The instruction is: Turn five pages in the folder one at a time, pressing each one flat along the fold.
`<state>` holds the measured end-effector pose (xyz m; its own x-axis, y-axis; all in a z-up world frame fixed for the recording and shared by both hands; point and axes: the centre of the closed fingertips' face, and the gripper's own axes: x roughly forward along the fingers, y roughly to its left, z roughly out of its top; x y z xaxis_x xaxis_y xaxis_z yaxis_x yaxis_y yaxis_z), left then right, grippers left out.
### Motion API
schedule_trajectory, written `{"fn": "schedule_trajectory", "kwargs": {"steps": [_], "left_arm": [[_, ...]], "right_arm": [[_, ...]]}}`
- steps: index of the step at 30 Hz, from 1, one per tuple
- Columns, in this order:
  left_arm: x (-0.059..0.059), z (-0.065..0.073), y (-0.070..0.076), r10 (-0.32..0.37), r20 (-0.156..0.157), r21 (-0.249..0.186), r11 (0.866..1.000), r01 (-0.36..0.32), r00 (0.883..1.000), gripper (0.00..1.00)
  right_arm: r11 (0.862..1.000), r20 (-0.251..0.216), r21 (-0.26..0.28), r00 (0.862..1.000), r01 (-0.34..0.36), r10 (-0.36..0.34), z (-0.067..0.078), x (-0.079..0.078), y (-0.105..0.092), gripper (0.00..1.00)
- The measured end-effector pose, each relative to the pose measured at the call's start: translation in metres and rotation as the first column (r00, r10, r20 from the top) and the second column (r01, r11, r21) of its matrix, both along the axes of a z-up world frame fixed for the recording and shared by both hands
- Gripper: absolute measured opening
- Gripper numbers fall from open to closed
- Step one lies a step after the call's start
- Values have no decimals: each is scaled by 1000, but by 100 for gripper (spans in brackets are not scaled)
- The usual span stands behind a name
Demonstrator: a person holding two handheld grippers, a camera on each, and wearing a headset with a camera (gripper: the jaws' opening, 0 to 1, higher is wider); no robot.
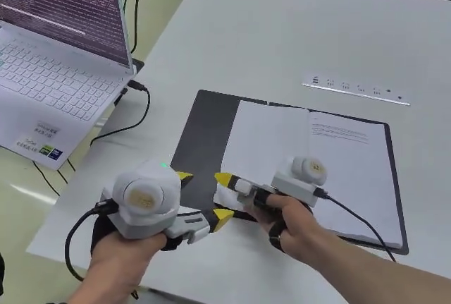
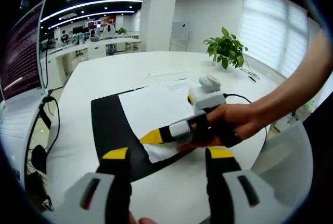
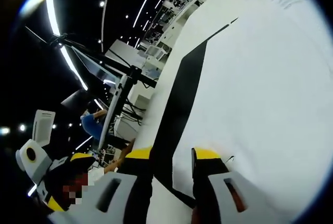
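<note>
Folder [image 1: 204,131]: on the table [image 1: 282,22].
Page [image 1: 282,149]: on the folder's right part.
Laptop [image 1: 49,71]: left of the folder.
My left gripper [image 1: 204,196]: at the folder's near edge.
My right gripper [image 1: 225,180]: at the page's near corner.

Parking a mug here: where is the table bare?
Bare table beyond the folder, around the white strip, and between black cable and folder. Crowded at the folder's near edge: left hand-held gripper, right hand-held gripper.
</note>
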<state>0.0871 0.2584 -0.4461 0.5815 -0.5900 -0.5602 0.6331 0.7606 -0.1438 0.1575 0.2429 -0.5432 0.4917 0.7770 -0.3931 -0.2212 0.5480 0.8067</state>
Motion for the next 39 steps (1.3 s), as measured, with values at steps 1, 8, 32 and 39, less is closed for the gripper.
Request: {"fn": "schedule_trajectory", "kwargs": {"steps": [1,8,32,39], "left_arm": [[0,-1,1,1,-2,0,1000,-1,1000,57],[2,-5,5,-1,-11,-10,1000,1,1000,50],[37,-47,-12,-71,-82,23,997,73,994,21],[39,-57,-22,-93,-104,25,995,96,990,15]], "right_arm": [[1000,9,-5,1000,-7,7,1,-2,-2,28],[999,58,-32,998,-4,5,11,-4,-22,28],[987,151,-111,984,113,-96,36,-18,-105,22],[983,149,-113,980,146,-129,37,-18,-122,20]]}}
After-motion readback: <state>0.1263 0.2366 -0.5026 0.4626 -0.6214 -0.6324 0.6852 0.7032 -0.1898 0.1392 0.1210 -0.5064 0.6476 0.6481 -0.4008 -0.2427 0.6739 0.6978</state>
